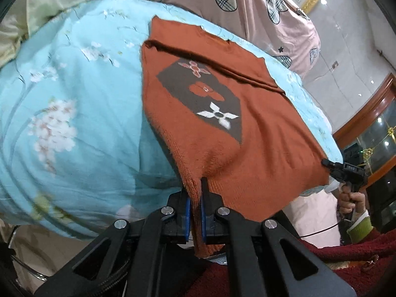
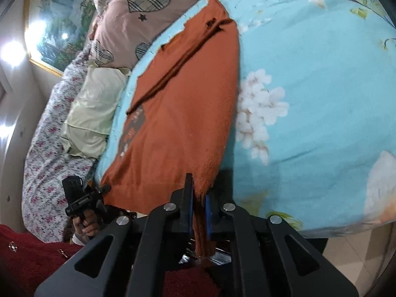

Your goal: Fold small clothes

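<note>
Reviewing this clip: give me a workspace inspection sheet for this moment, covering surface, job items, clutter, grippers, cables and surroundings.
Surface: light blue floral quilt on a bed, rumpled.
Job's things: one rust-orange knit garment with a dark patch of flower motifs, spread on the quilt; its near hem hangs over the quilt's edge.
Clutter: pink pillow with plaid hearts, pale green pillow, floral sheet.
Grippers: left gripper shut on the hem at one corner; right gripper shut on the hem at the other corner.
Cables: thin black cable by the right hand's green cuff.
Surroundings: framed landscape painting, glossy wall, wooden-framed glass cabinet.
</note>
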